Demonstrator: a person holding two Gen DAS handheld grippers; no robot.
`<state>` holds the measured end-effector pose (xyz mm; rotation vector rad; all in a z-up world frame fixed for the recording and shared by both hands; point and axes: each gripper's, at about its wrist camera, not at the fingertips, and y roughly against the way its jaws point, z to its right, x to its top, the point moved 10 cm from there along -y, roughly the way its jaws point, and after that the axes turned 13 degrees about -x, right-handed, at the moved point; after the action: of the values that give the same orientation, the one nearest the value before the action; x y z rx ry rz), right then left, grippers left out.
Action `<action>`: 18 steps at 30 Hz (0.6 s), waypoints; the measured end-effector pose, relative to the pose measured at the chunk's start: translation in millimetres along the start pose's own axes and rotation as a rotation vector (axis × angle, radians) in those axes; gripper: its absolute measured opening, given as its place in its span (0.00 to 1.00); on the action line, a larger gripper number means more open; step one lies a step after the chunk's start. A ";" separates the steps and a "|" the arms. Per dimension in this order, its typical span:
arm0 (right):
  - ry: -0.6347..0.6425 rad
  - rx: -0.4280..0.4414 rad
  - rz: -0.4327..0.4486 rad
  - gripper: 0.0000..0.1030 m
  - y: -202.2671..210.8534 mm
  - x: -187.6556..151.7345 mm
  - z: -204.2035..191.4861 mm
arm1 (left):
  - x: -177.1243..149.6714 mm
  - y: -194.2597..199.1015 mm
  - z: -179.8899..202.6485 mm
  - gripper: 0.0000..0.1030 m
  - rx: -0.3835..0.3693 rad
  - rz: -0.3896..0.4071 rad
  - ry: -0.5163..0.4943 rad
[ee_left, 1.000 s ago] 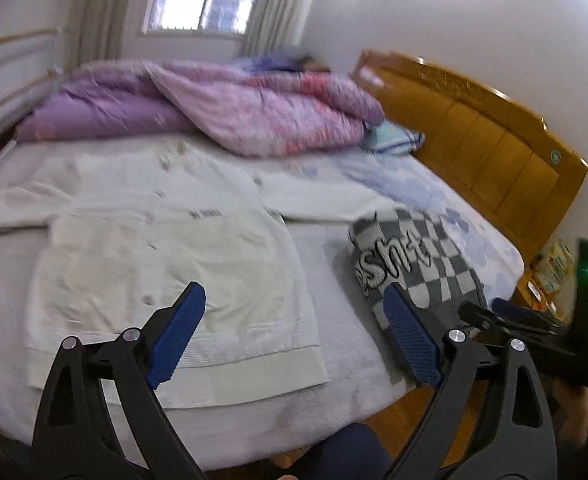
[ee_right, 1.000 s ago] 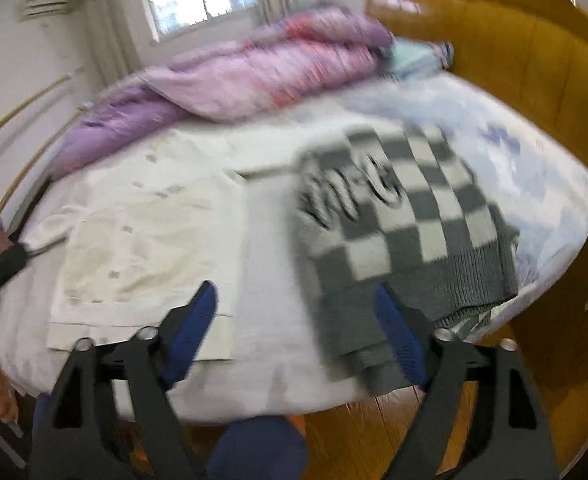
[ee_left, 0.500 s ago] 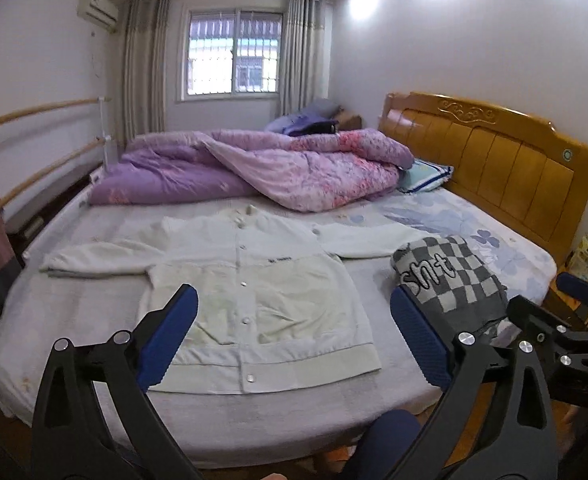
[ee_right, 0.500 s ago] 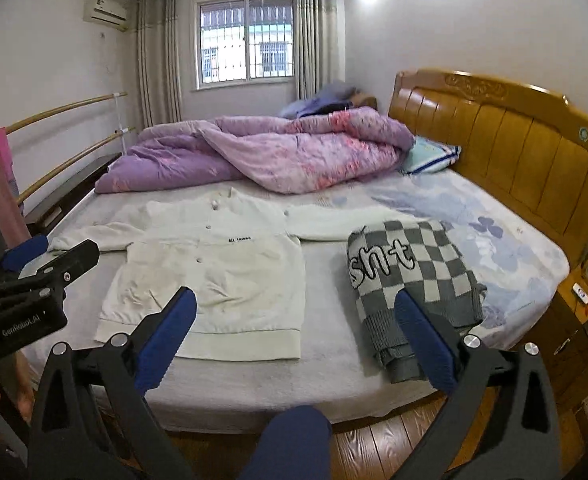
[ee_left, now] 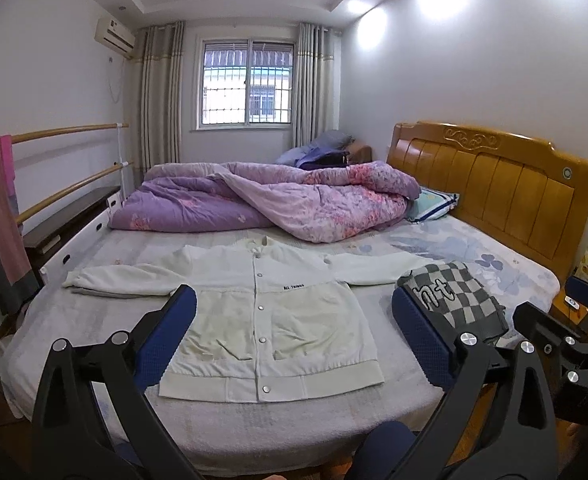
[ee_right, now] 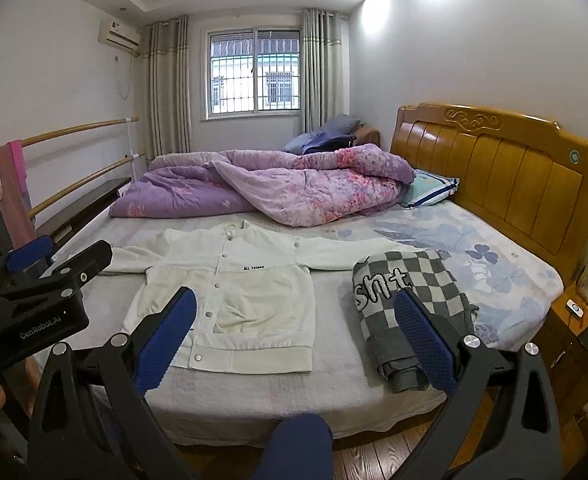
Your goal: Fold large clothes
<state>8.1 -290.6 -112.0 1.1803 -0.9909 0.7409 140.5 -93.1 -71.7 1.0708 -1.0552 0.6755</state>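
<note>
A white button-front jacket lies flat on the bed, sleeves spread out; it also shows in the right wrist view. A folded grey-and-white checked sweater lies to its right, also seen in the right wrist view. My left gripper is open and empty, held back from the bed's near edge. My right gripper is open and empty too, also off the bed. Each gripper's body shows at the edge of the other's view.
A bunched purple quilt and a pillow lie at the far side of the bed. A wooden headboard stands on the right, a nightstand beside it. Wooden rails with hanging cloth run along the left.
Both grippers have pulled back and risen away from the bed, so the whole room now shows. Both stay open. The jacket and sweater have not moved.
</note>
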 end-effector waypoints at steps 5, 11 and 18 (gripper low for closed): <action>-0.006 -0.018 0.024 0.93 10.2 2.5 5.0 | 4.1 8.3 5.3 0.96 0.008 0.016 -0.016; -0.002 -0.029 0.049 0.93 16.1 4.5 7.5 | 8.1 15.4 7.3 0.96 0.007 0.031 -0.023; -0.010 -0.019 0.076 0.93 21.6 8.1 6.7 | 15.2 27.1 3.2 0.96 0.020 0.059 -0.030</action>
<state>-9.3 -292.1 -95.5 1.1363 -1.0532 0.7850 121.8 -86.8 -47.4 1.0733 -1.1114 0.7212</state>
